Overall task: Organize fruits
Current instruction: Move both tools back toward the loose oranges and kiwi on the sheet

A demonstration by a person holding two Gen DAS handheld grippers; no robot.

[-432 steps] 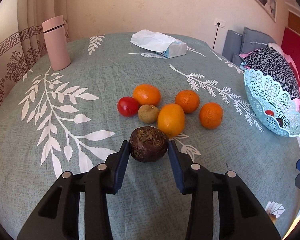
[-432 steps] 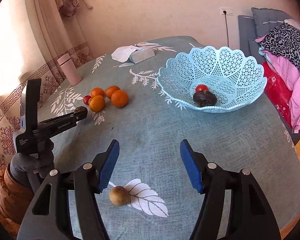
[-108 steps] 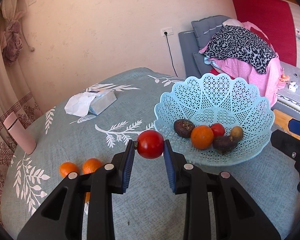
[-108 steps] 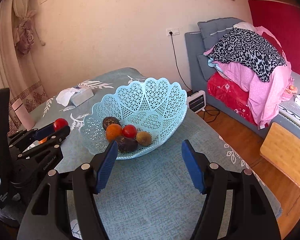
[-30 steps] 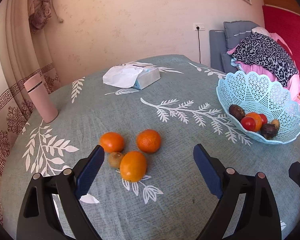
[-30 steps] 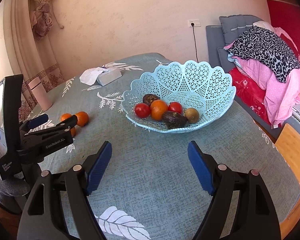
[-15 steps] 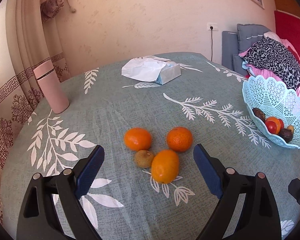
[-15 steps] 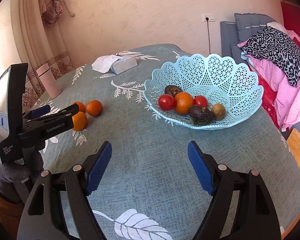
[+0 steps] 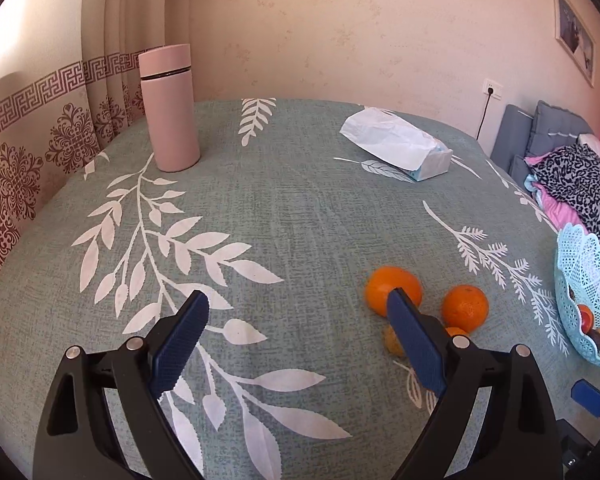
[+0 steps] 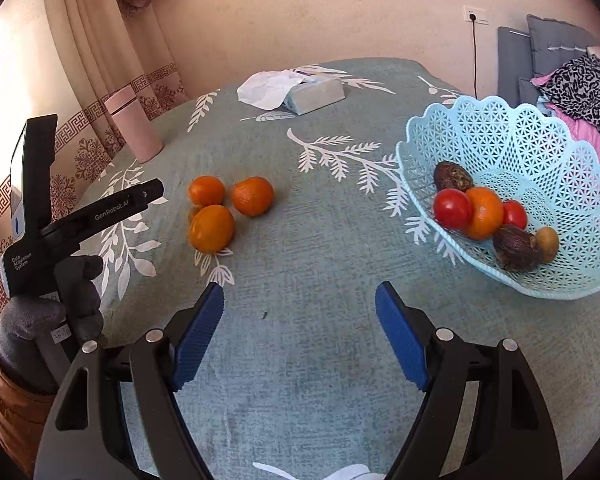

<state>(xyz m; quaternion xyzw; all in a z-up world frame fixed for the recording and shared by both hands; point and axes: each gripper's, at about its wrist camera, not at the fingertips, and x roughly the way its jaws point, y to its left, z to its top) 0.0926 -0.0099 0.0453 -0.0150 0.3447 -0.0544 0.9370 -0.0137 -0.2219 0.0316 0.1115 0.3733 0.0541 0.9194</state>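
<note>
Since oranges (image 10: 212, 228) sit mid-table, away from the right-edge basket (image 10: 500, 128), left gripper (image 9: 296, 320) and right gripper (image 10: 300, 316) hover spread, empty.

Kiwi (image 9: 393, 342) half-hidden behind gripper

Sunlit beige wall (image 9: 340, 32), patterned curtain (image 9: 40, 112)

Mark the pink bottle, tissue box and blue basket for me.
pink bottle (image 9: 172, 112): left wrist view, middle of its body.
tissue box (image 10: 320, 94): right wrist view, long side face.
blue basket (image 10: 516, 140): right wrist view, inner back wall.
</note>
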